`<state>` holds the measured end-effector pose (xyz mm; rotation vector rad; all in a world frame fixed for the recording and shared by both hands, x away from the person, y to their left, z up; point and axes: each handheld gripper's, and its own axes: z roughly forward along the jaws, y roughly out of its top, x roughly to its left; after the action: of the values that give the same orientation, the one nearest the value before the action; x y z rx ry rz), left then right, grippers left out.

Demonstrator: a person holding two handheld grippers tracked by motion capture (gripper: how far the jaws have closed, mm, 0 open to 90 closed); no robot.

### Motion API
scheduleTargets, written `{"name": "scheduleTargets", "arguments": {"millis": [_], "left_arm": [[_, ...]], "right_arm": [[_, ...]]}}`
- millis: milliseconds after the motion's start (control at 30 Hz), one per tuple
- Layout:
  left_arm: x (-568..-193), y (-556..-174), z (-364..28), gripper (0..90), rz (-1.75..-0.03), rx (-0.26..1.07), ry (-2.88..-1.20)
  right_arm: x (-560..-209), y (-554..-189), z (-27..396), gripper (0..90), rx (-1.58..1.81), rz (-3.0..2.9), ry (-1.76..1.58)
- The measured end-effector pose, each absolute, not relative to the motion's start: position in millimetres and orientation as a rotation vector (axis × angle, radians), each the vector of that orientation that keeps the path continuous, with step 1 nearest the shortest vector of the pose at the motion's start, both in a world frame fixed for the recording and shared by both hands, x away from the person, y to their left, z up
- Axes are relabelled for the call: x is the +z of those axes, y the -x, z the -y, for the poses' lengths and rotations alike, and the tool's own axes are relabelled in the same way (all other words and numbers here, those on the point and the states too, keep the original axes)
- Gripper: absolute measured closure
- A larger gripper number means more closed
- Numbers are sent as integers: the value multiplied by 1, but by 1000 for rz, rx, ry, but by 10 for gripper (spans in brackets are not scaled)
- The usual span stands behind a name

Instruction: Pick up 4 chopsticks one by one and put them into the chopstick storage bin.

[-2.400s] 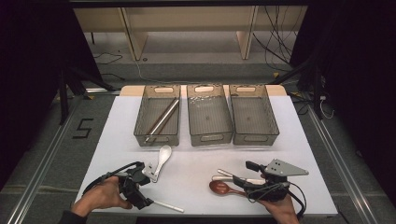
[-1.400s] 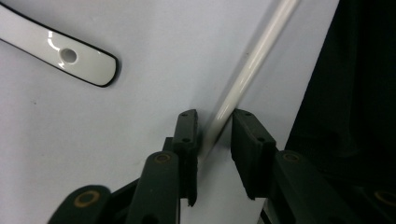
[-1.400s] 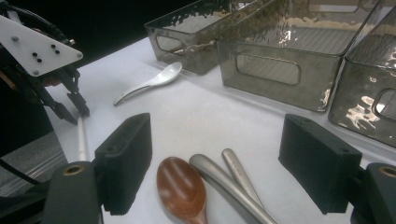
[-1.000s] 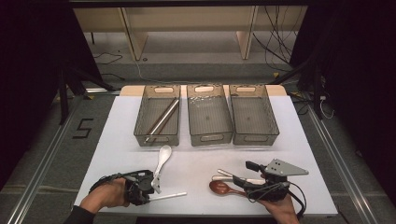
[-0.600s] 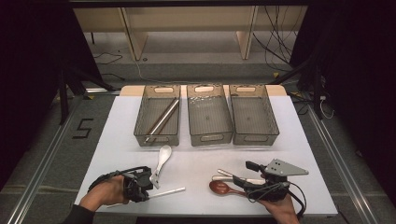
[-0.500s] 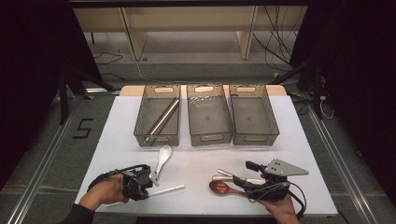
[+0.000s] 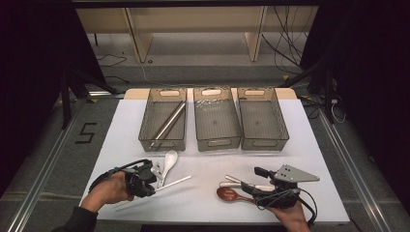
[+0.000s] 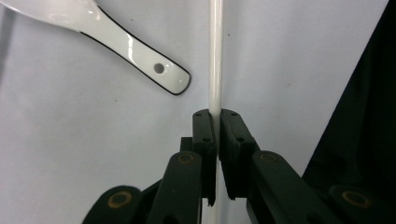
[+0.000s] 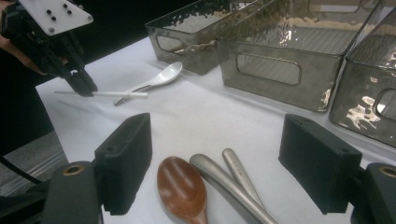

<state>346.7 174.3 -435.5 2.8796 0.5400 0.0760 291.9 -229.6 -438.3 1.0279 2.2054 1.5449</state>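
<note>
Bins come first: three see-through smoky plastic boxes stand side by side at the far side of the white table (image 7: 309, 145). The left bin (image 7: 163, 124) has two long shiny metal sticks (image 7: 168, 123) lying slantwise in it. The middle bin (image 7: 216, 124) looks bare inside apart from some sparkly spots near its far wall, too small to tell what they are. The right bin (image 7: 262, 123) looks bare inside too. Each bin has bumpy, wavy walls and a long hole at the end for a handle.

Near the front, the left gripper (image 7: 153, 182) is squeezed tight on a thin white chopstick (image 8: 215, 51). Its two black pads press on the stick from both sides, about halfway along it. The stick is round, smooth and glossy, and it hangs a little above the table. Just beside it lies a white china spoon (image 7: 168, 161) with a dark edge and a small hole in the end of its handle.

The right gripper (image 7: 256, 180) rests on the table with its jaws wide apart and nothing held. Between them lie a brown wooden spoon (image 9: 183, 191) and two dull silver metal handles (image 9: 233, 184), touching each other.

On the dark floor left of the table, a big number 5 (image 7: 86, 133) is marked out.
</note>
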Motion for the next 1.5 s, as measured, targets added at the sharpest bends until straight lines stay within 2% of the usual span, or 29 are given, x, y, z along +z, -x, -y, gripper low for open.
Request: {"name": "scheduleTargets", "arguments": {"millis": [267,800,967,1500], "left_arm": [[-424,-353,-174,849,-614,116,-2808],[-378,-388,-189,849,-848,213,-2512],[-364,-399,-192,849,-868,232,-2453],[-355,-432,-205,849,-979,273,-2269]], "right_arm": [[-438,-292,230,261,1545,-2205,-1025],[-439,-292,230,261,1544,-2205,-1026],[-439,-293,230,261,1543,-2207,-1027],[-439,-292,230,261,1545,-2204,-1028]]}}
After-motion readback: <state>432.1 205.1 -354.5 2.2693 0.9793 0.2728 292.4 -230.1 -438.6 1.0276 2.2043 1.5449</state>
